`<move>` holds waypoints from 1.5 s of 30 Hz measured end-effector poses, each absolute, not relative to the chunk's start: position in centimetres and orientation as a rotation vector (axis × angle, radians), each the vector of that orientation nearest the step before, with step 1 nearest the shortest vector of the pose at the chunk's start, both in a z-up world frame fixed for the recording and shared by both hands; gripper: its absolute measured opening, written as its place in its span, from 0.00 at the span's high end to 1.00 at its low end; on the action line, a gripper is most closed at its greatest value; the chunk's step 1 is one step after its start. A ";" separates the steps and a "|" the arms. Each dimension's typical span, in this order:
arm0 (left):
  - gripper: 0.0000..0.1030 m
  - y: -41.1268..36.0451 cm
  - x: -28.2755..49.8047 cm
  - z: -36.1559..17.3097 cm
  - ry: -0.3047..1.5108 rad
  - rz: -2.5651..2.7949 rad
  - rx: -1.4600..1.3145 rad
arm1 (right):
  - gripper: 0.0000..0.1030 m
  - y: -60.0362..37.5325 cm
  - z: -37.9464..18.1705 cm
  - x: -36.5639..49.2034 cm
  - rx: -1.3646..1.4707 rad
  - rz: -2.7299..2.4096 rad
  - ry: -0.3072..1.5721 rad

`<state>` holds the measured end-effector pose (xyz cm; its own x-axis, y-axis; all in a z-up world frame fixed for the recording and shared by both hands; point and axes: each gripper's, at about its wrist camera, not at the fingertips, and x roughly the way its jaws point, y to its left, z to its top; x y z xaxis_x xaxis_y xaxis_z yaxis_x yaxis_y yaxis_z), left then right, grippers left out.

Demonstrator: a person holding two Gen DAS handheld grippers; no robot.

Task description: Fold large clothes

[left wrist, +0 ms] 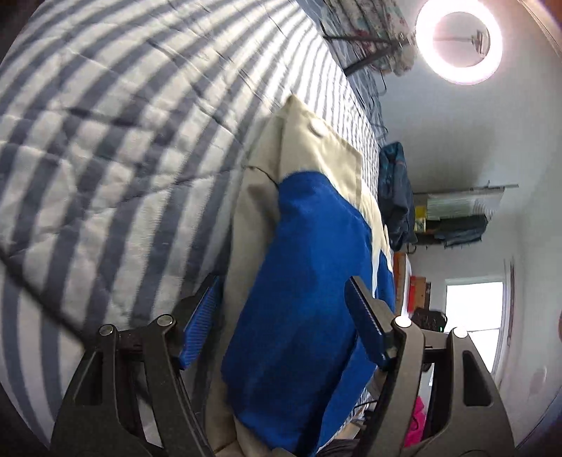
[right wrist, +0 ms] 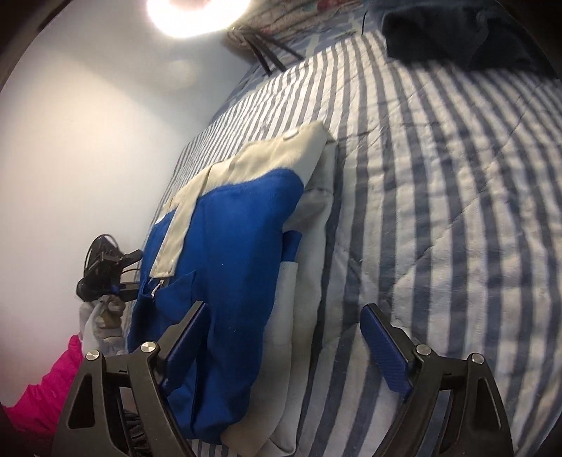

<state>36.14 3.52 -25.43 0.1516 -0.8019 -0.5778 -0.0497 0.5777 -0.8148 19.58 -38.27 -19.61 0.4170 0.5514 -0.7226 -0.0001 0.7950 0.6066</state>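
A blue and cream jacket [left wrist: 302,267] lies folded into a long bundle on the striped quilt [left wrist: 105,140]. It also shows in the right wrist view [right wrist: 239,253], with a snap flap and a zip on its left side. My left gripper [left wrist: 284,323] is open, its jaws standing on either side of the near end of the bundle. My right gripper [right wrist: 288,341] is open too, straddling the bundle's near end from the other side. Neither gripper holds cloth.
A ring light [left wrist: 460,38] glows by the wall past the bed. A dark garment [right wrist: 463,31] lies at the far corner of the quilt. Floral fabric [left wrist: 372,31] and a tripod's legs [right wrist: 267,45] sit at the bed's far end. Pink cloth [right wrist: 45,390] is near my right gripper.
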 end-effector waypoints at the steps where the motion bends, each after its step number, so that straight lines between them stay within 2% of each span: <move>1: 0.28 3.3 36.1 -25.5 1.328 -0.647 -0.821 | 0.13 -38.2 -19.9 19.8 0.590 0.391 1.097; 10: 0.31 1.0 37.0 -25.4 1.335 -0.653 -0.788 | 0.21 -36.4 -21.4 22.2 0.678 0.497 1.076; 12: 0.34 0.4 37.2 -25.4 1.337 -0.645 -0.768 | 0.21 -35.7 -21.4 22.8 0.668 0.502 1.070; 14: 0.42 0.1 37.2 -25.3 1.336 -0.625 -0.740 | 0.23 -34.9 -21.4 23.3 0.661 0.503 1.069; 16: 0.48 -0.5 37.1 -25.0 1.332 -0.603 -0.695 | 0.33 -34.3 -21.5 23.5 0.660 0.489 1.074; 17: 0.52 -0.7 37.0 -24.8 1.329 -0.594 -0.672 | 0.41 -34.2 -21.5 23.3 0.653 0.477 1.082; 20: 0.61 -1.7 36.5 -23.7 1.301 -0.576 -0.571 | 0.54 -34.1 -21.0 22.5 0.635 0.464 1.086; 24: 0.71 -3.0 35.6 -22.2 1.258 -0.550 -0.468 | 0.66 -32.7 -19.6 22.4 0.573 0.435 1.079; 27: 0.78 -3.8 35.1 -21.1 1.225 -0.532 -0.397 | 0.71 -31.3 -18.4 22.5 0.517 0.402 1.080; 32: 0.86 -5.5 33.7 -18.7 1.153 -0.513 -0.282 | 0.75 -29.0 -16.6 22.5 0.403 0.340 1.079; 45: 0.89 -9.6 28.7 -12.6 0.989 -0.575 -0.116 | 0.77 -25.6 -10.1 20.9 0.105 0.244 1.022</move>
<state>28.73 -9.61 -12.62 0.4148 -0.5078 -0.7551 0.4051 0.8461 -0.3465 20.95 -25.56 -10.08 0.4971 0.2501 -0.8309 -0.1520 0.9679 0.2003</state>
